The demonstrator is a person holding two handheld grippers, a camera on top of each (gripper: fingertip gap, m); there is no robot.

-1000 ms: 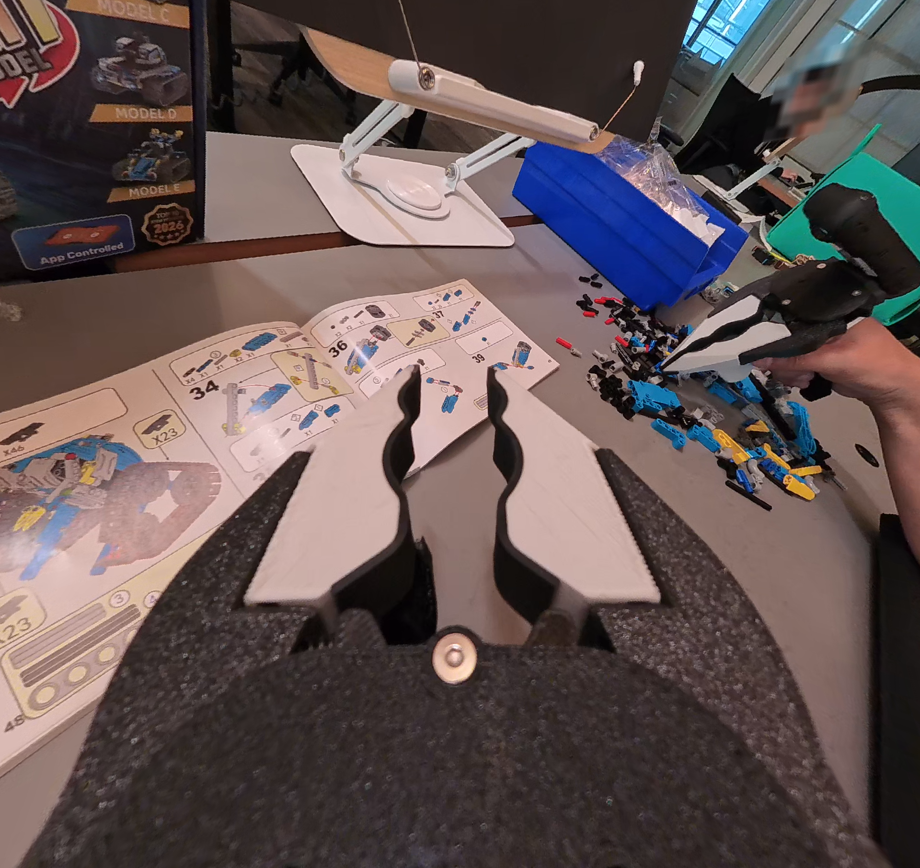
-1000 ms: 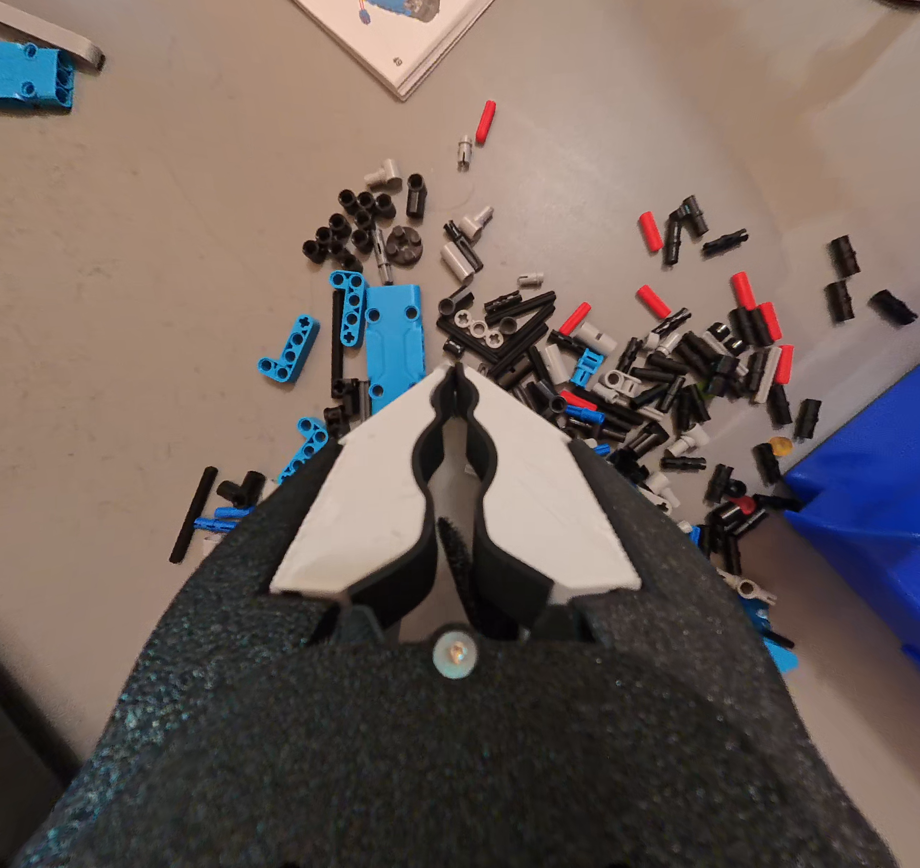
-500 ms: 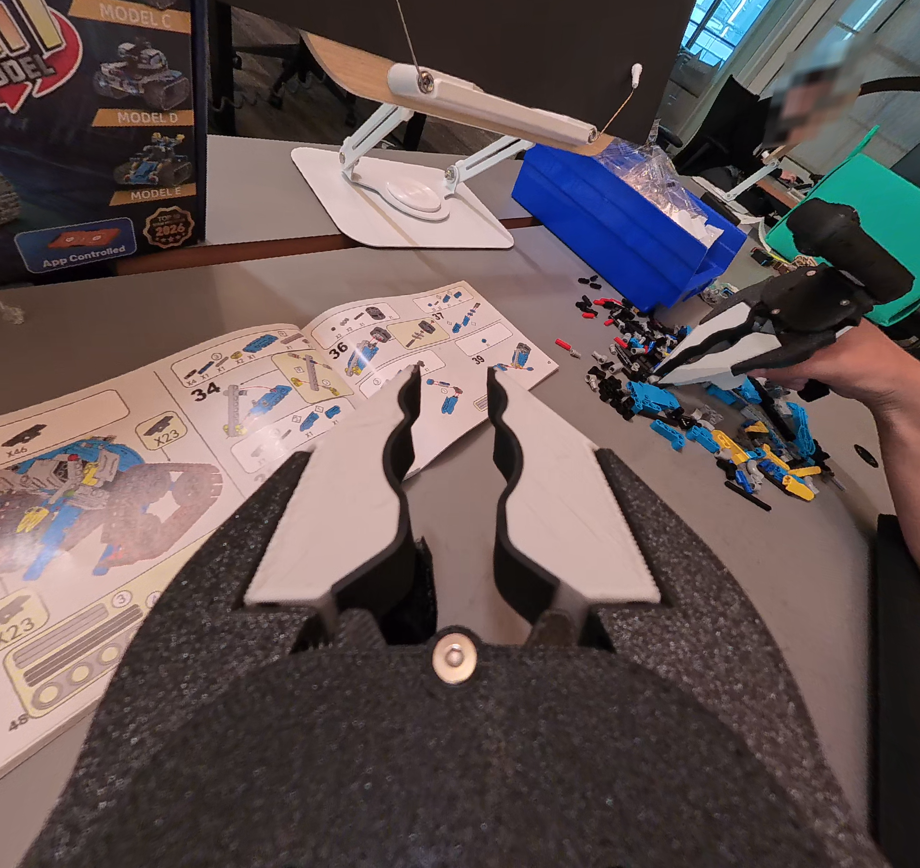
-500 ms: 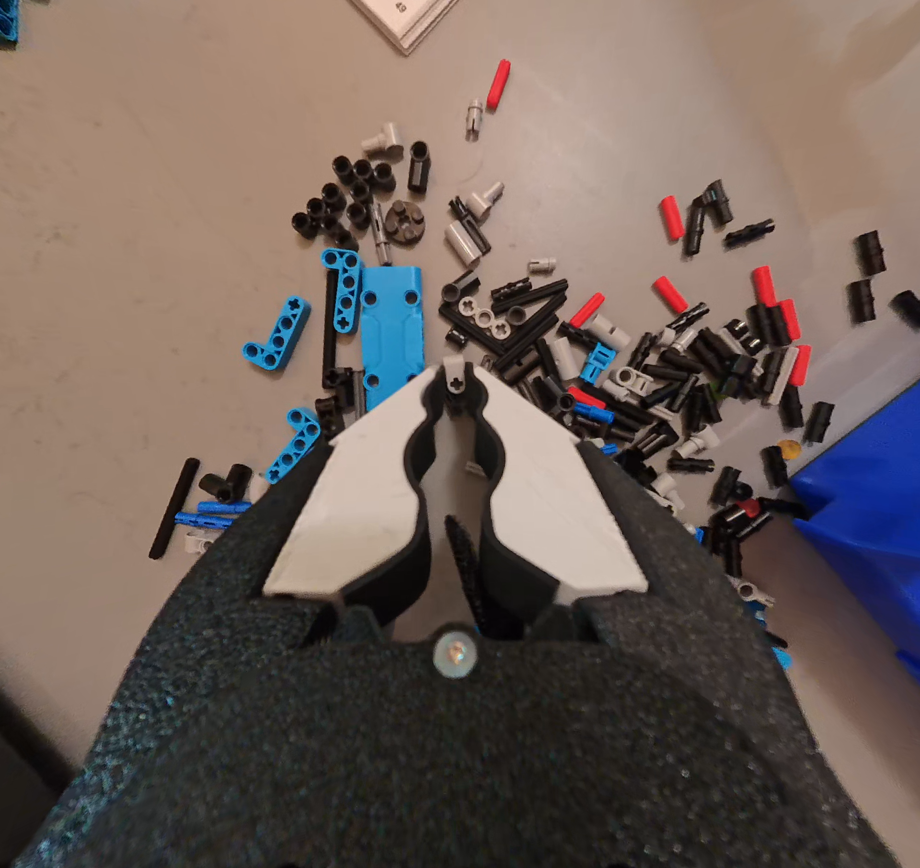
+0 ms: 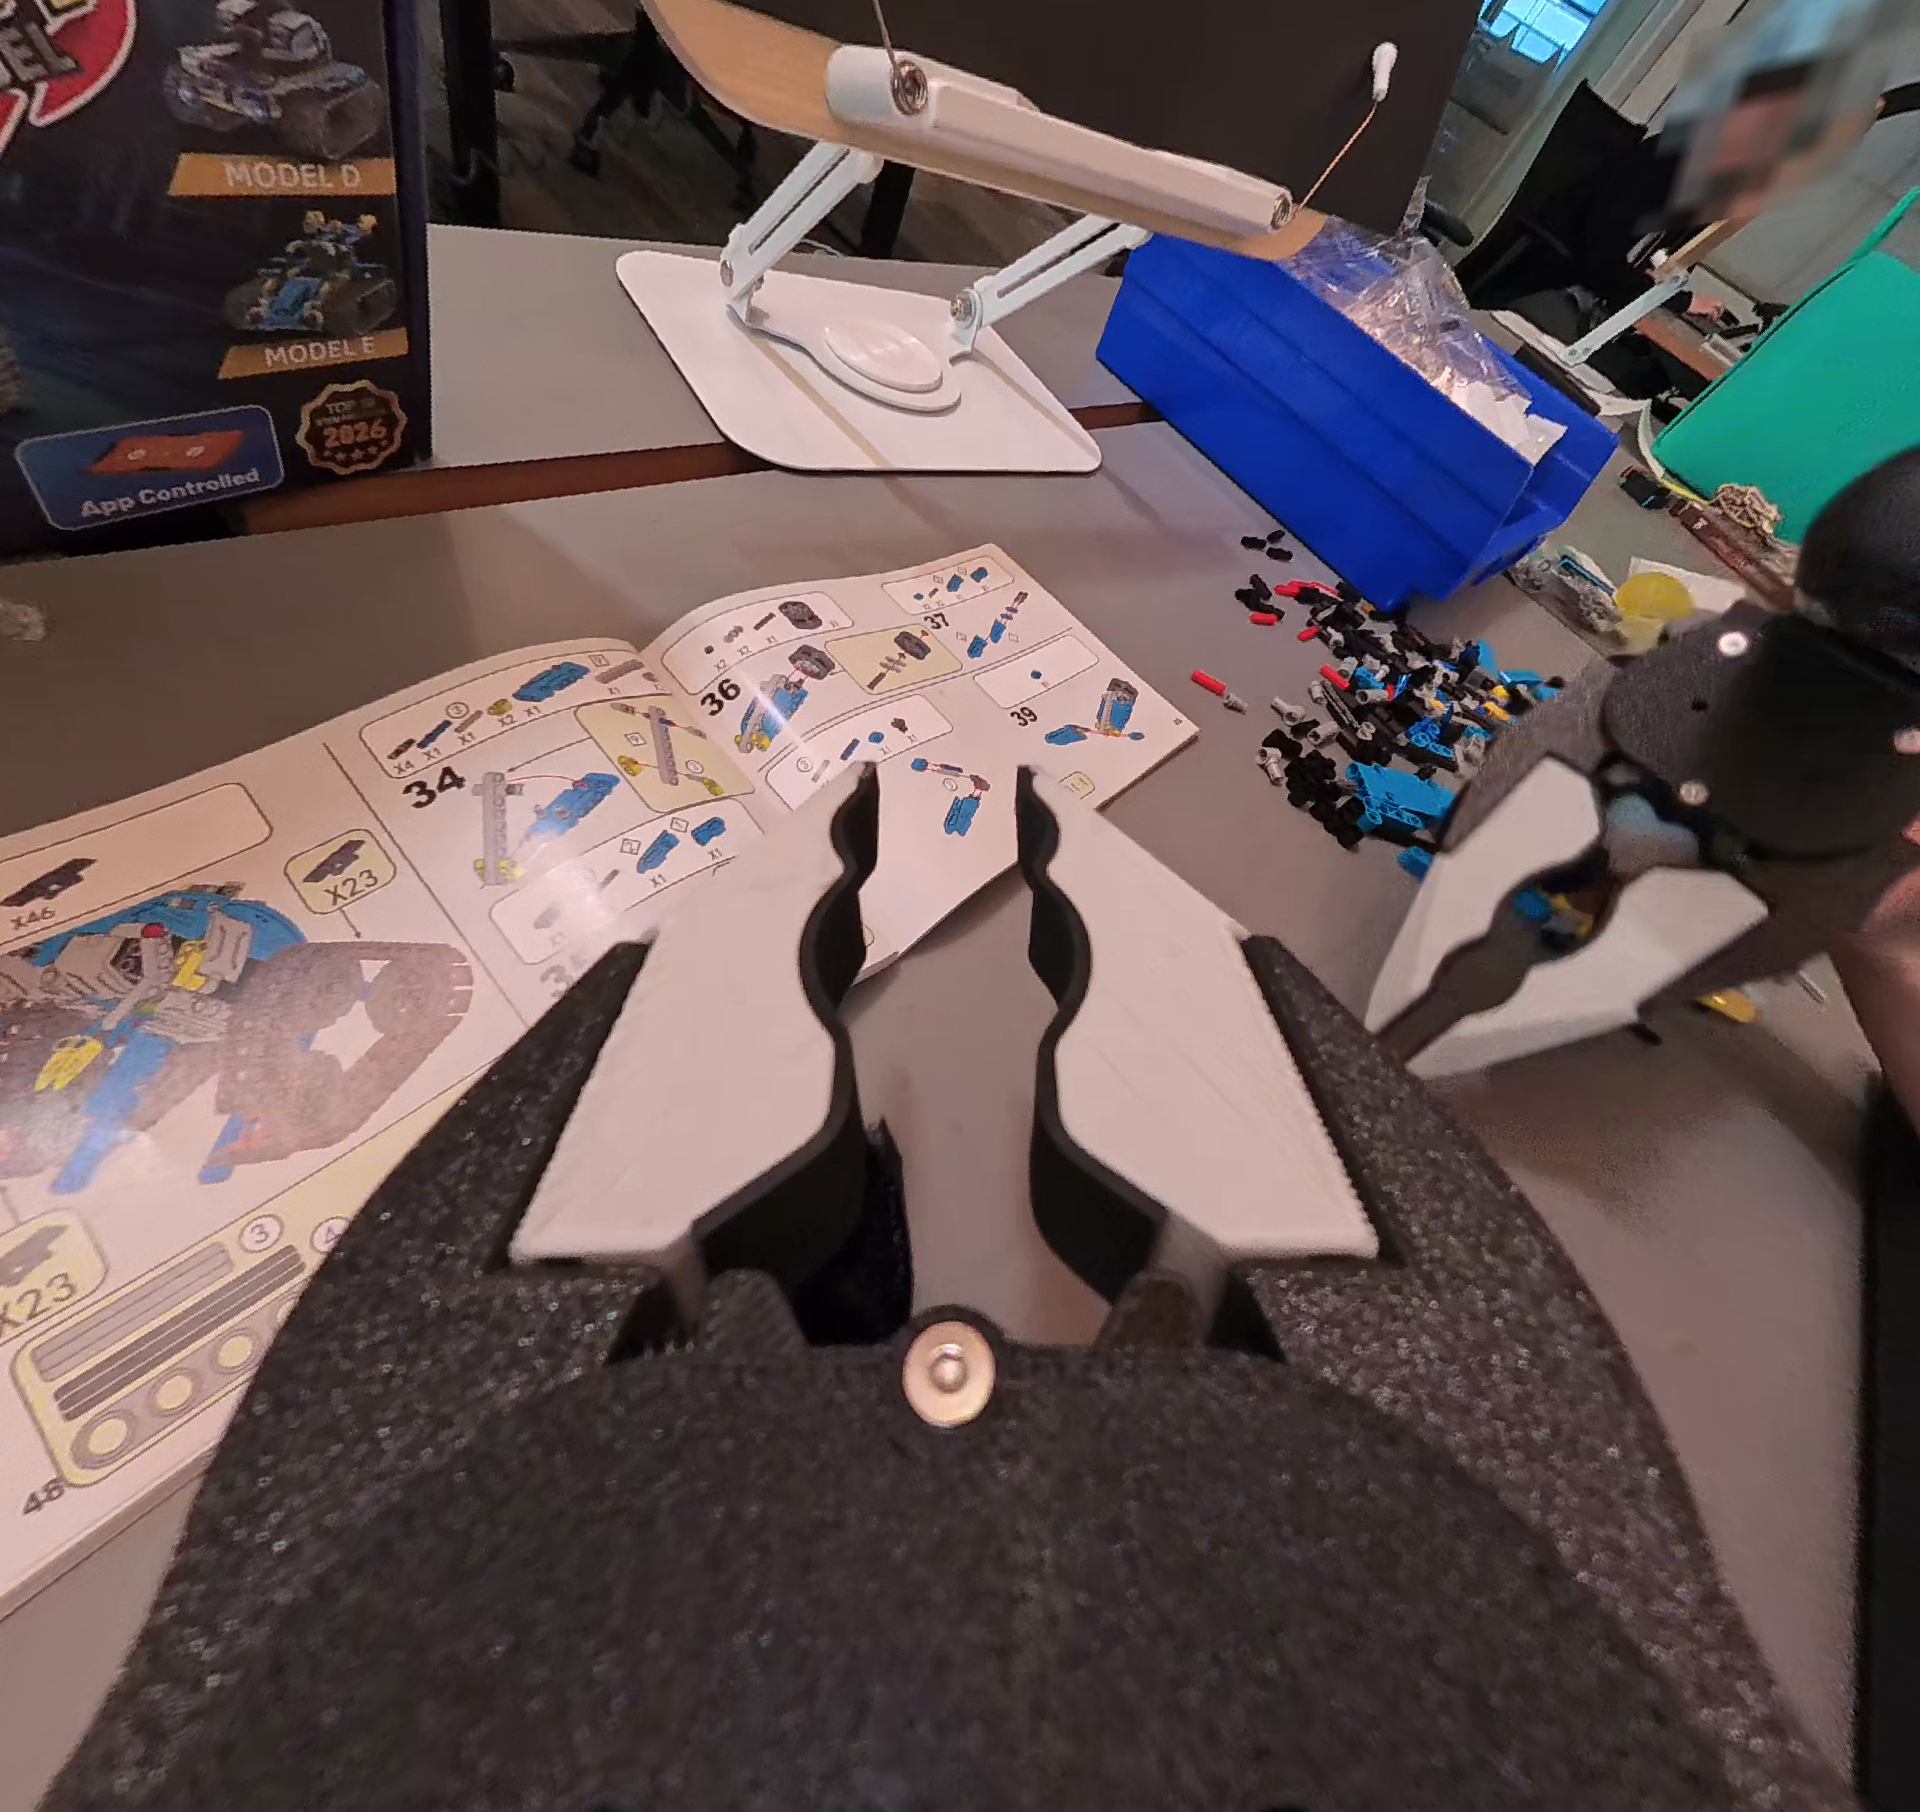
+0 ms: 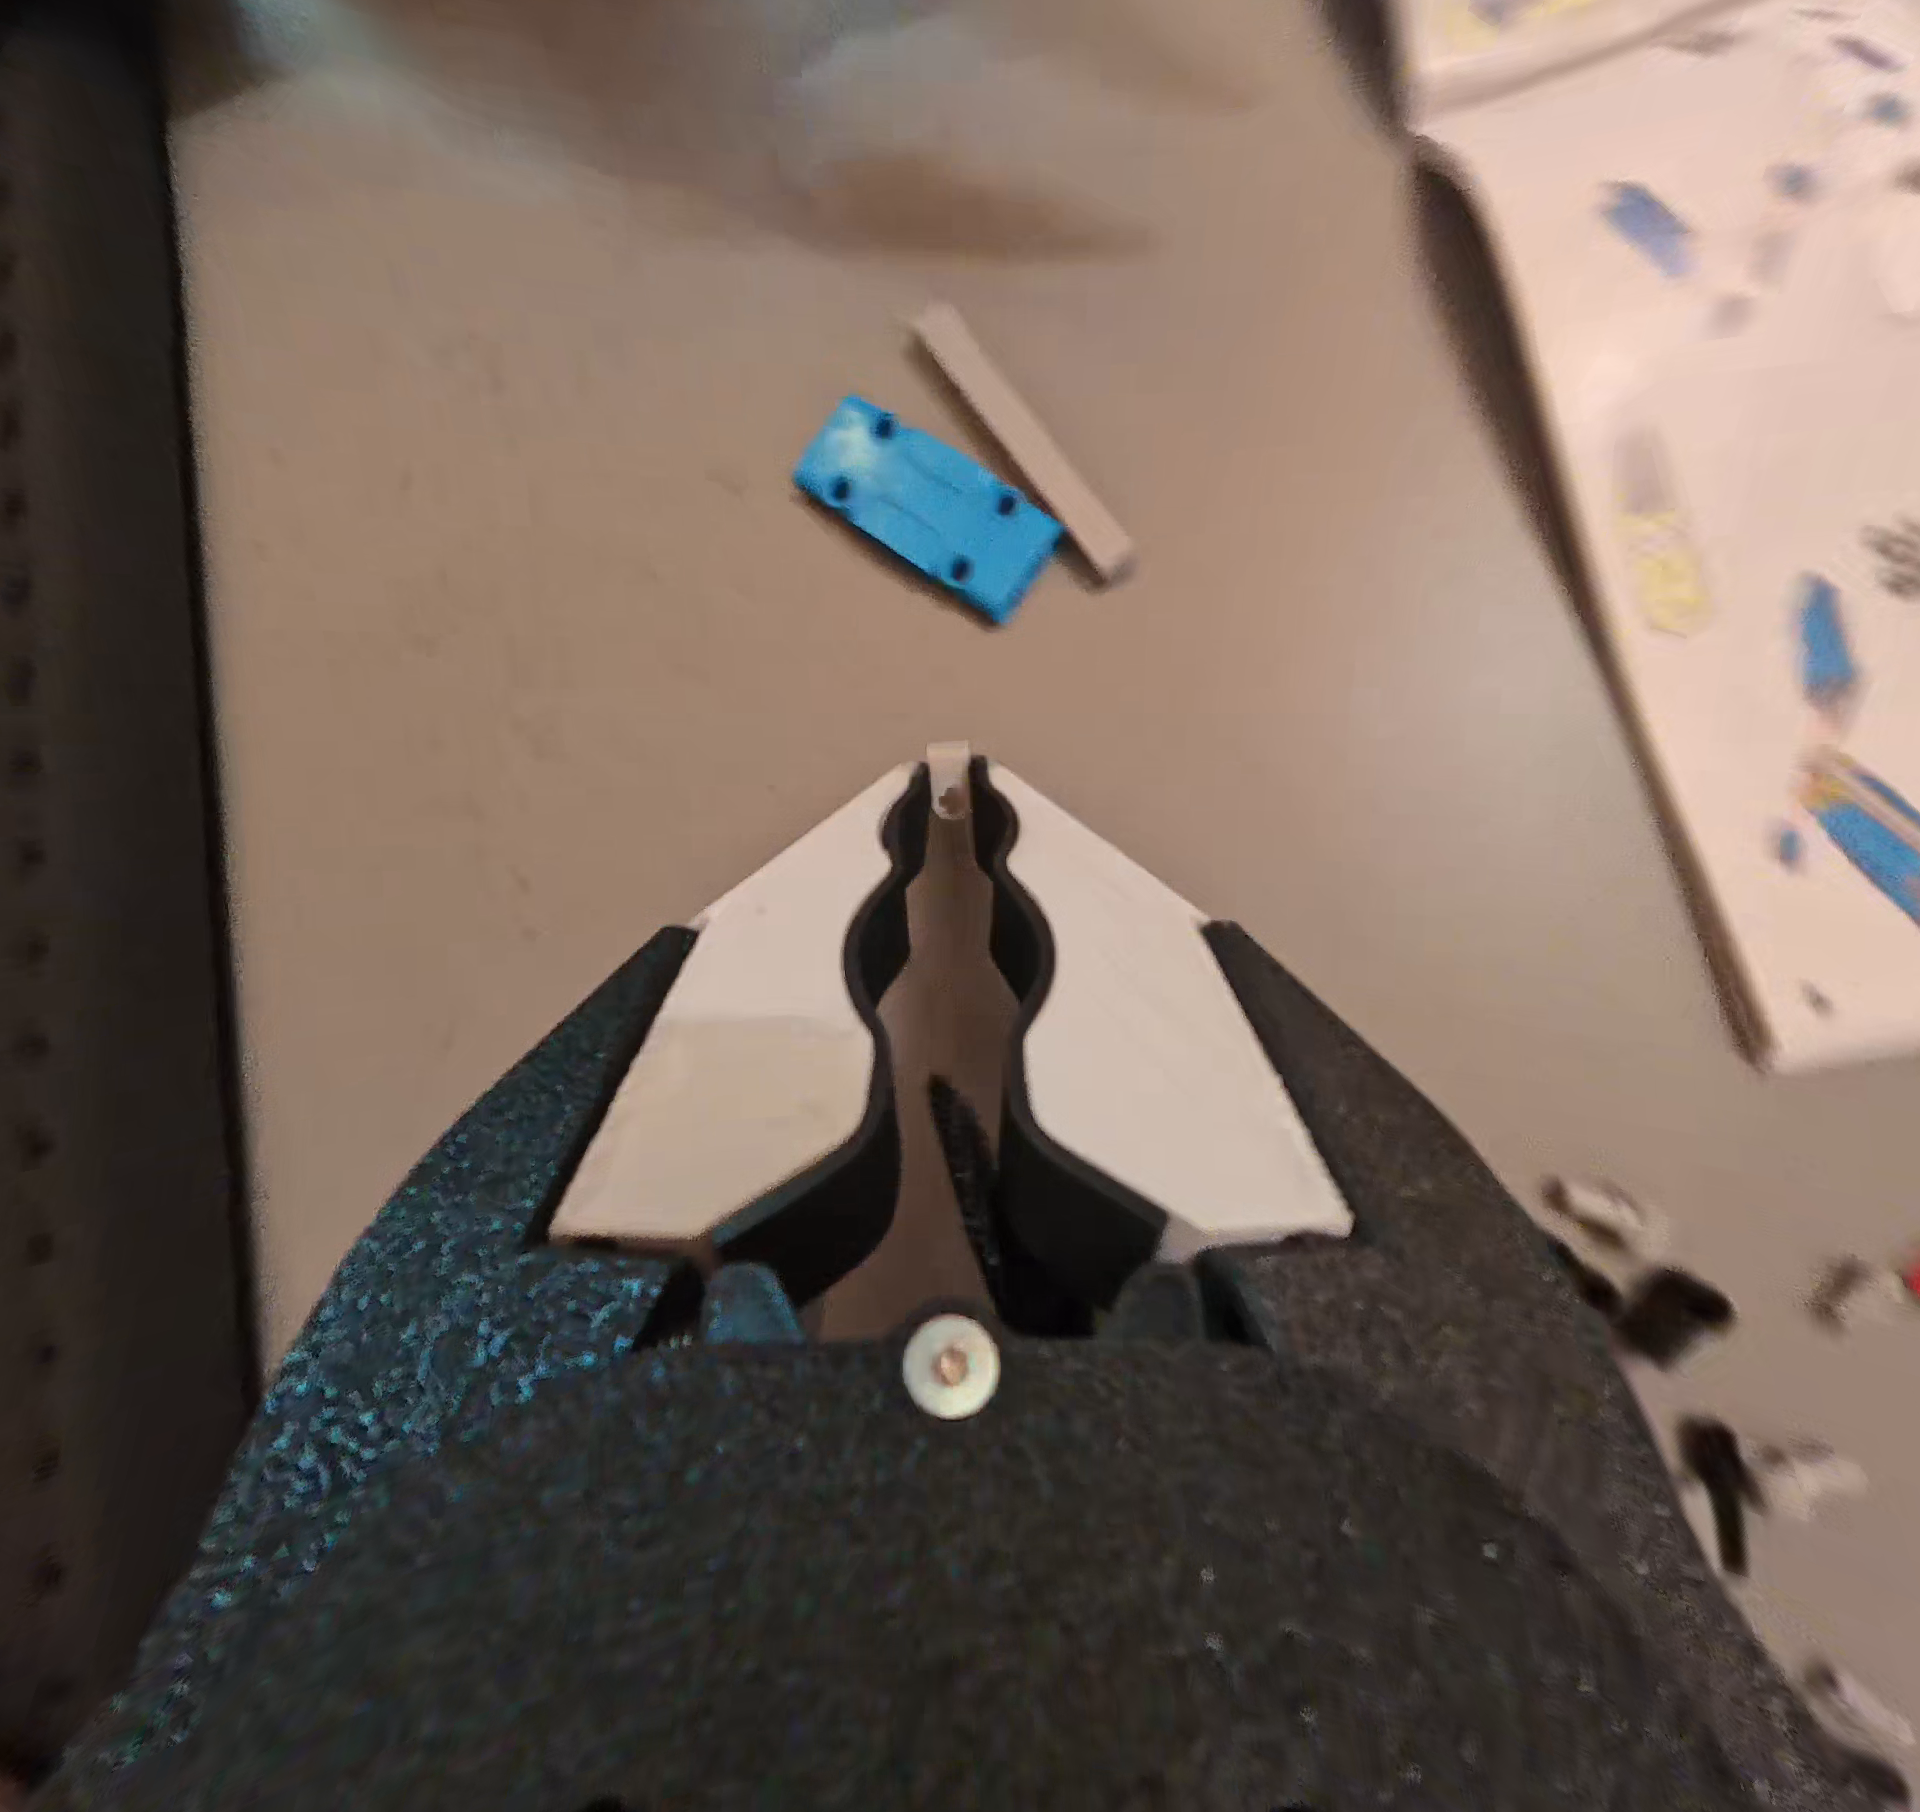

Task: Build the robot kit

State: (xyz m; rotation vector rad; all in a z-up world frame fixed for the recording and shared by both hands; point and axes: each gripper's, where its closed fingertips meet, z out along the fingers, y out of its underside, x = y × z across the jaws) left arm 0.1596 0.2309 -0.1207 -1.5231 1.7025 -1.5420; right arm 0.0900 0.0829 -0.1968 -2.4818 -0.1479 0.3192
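Note:
My right gripper (image 6: pixel 948 775) is shut on a small grey connector pin (image 6: pixel 948 763) that sticks out between the fingertips. It hovers over bare grey table, short of a blue flat panel piece (image 6: pixel 928 507) and a grey beam (image 6: pixel 1020 443) lying beside it. The right gripper also shows in the left wrist view (image 5: pixel 1397 1019), low at the right. My left gripper (image 5: pixel 943 786) is open and empty, held above the table with its tips over the edge of an open instruction booklet (image 5: pixel 582 786). A pile of small black, blue and red building pieces (image 5: pixel 1371 713) lies further right.
A blue bin (image 5: pixel 1340 432) with clear plastic bags stands behind the pile. A white folding stand (image 5: pixel 873 370) and a dark product box (image 5: pixel 208 204) are at the back. The booklet edge (image 6: pixel 1662 515) lies right of the right gripper. A person sits far right. The grippers' ends are close to 20 centimetres from one another.
My right gripper closed on a grey pin in the pile, lifted it and swung left, away from the pile, to the blue panel and grey beam. The left gripper stayed put.

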